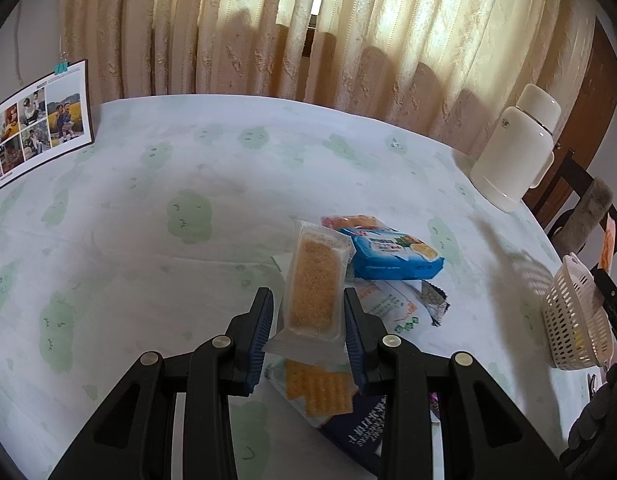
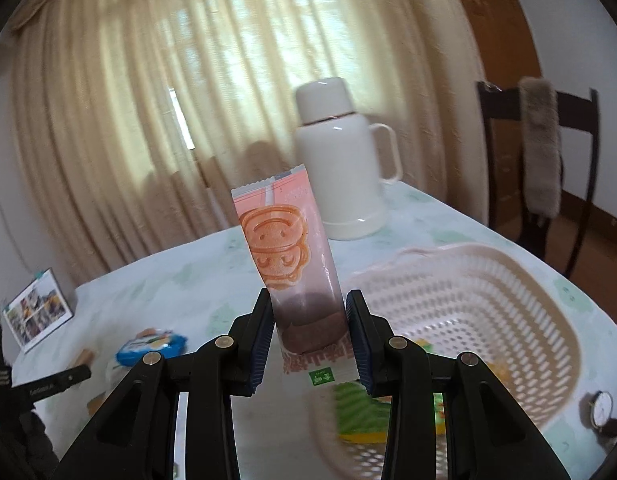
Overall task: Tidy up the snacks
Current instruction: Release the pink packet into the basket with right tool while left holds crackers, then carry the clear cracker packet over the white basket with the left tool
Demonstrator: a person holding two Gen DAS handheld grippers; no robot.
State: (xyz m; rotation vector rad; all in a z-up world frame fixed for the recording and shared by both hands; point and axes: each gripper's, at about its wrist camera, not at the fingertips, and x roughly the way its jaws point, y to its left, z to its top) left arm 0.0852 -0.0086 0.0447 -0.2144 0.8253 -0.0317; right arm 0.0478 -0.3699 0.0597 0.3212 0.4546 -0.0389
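Observation:
My left gripper (image 1: 308, 316) is shut on a clear-wrapped golden snack bar (image 1: 313, 280), held above a loose pile of snacks: a blue packet (image 1: 392, 254), a cracker pack (image 1: 320, 392) and a dark packet (image 1: 368, 428). My right gripper (image 2: 308, 320) is shut on a pink packet with a smiling biscuit face (image 2: 286, 240), held upright just left of the cream slotted basket (image 2: 488, 280). A green and yellow packet (image 2: 364, 412) lies in the basket. The basket also shows at the right edge in the left wrist view (image 1: 572, 312).
A white thermos jug (image 2: 340, 168) stands at the table's far edge before the curtains. A photo calendar (image 1: 36, 124) stands at the far left. A dark chair (image 2: 540, 152) is beyond the table's right side. A wristwatch (image 2: 602, 410) lies beside the basket.

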